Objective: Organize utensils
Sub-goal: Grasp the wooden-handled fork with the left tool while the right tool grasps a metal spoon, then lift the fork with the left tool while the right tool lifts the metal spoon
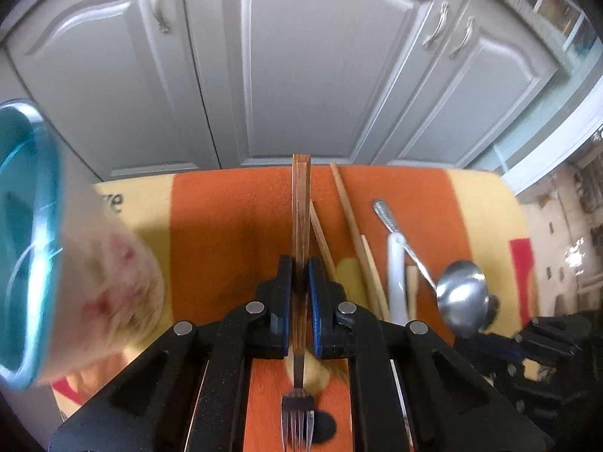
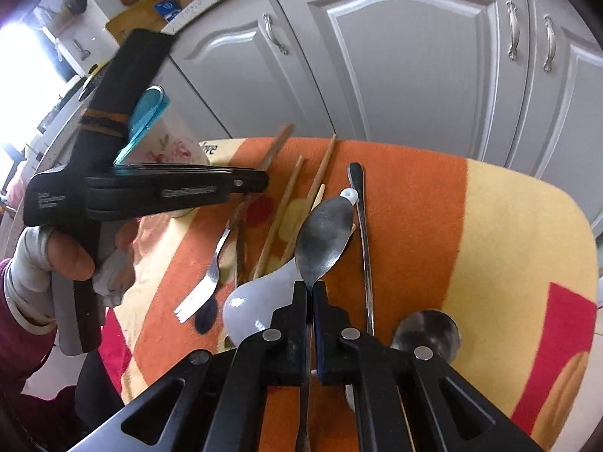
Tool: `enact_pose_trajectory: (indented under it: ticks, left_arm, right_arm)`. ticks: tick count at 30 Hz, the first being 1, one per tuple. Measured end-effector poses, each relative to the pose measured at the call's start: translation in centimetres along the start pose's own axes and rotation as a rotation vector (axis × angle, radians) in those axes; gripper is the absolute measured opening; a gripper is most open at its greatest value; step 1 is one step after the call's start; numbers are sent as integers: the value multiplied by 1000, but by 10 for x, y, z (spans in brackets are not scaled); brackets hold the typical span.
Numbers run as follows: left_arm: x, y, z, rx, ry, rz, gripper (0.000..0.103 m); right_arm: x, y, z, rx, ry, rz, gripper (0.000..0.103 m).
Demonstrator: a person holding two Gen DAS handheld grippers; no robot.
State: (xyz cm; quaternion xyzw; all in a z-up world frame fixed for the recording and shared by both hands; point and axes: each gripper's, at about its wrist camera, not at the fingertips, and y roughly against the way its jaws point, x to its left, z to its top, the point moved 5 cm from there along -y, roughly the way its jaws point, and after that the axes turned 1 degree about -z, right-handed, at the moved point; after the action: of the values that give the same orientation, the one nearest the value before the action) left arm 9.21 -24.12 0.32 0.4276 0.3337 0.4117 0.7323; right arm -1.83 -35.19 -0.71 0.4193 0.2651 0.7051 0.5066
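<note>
Fork with brown wooden handle and steel tines (image 1: 300,248) sits clamped in the left hand-held gripper (image 1: 300,278), tines pointing back, above the orange-and-yellow striped towel (image 1: 226,226). Right hand-held gripper (image 2: 309,293) is clamped on a steel spoon (image 2: 324,233), bowl forward, over the white ceramic spoon (image 2: 256,301) and wooden chopsticks (image 2: 280,211). Blue-rimmed floral cup (image 1: 75,263) lies tipped near the towel's left edge; the right side is bare.

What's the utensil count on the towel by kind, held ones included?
fork: 1
metal spoon: 2
white spoon: 1
chopsticks: at least 3 (they overlap, so the exact count is unclear)
Total: at least 7
</note>
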Motion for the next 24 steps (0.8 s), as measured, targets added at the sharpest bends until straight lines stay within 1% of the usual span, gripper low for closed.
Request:
enact_pose_trajectory:
  ticks: [2,6,7,15,20,24]
  left_arm:
    - [-1,15,-6,-18,-3,-16,7]
    - [1,44,-20,-52,0,-47,7]
    - [2,52,-24,-62,5,-57,7]
    - [15,111,-42,-123,28,-111,7]
    - [28,148,-46,-170,42,-124,7]
    - [37,166,-45,-206,51,-118,7]
  right_arm:
    - [-3,5,1,-10,-14,9,3]
    - [4,17,0,-28,-12,16,2]
    - [7,20,4,-32,-8,18,2]
    - [31,40,4,-71,42,18,2]
    - [48,59,13,-113,70,33,2]
    - [56,63,19,-123,99,10,2]
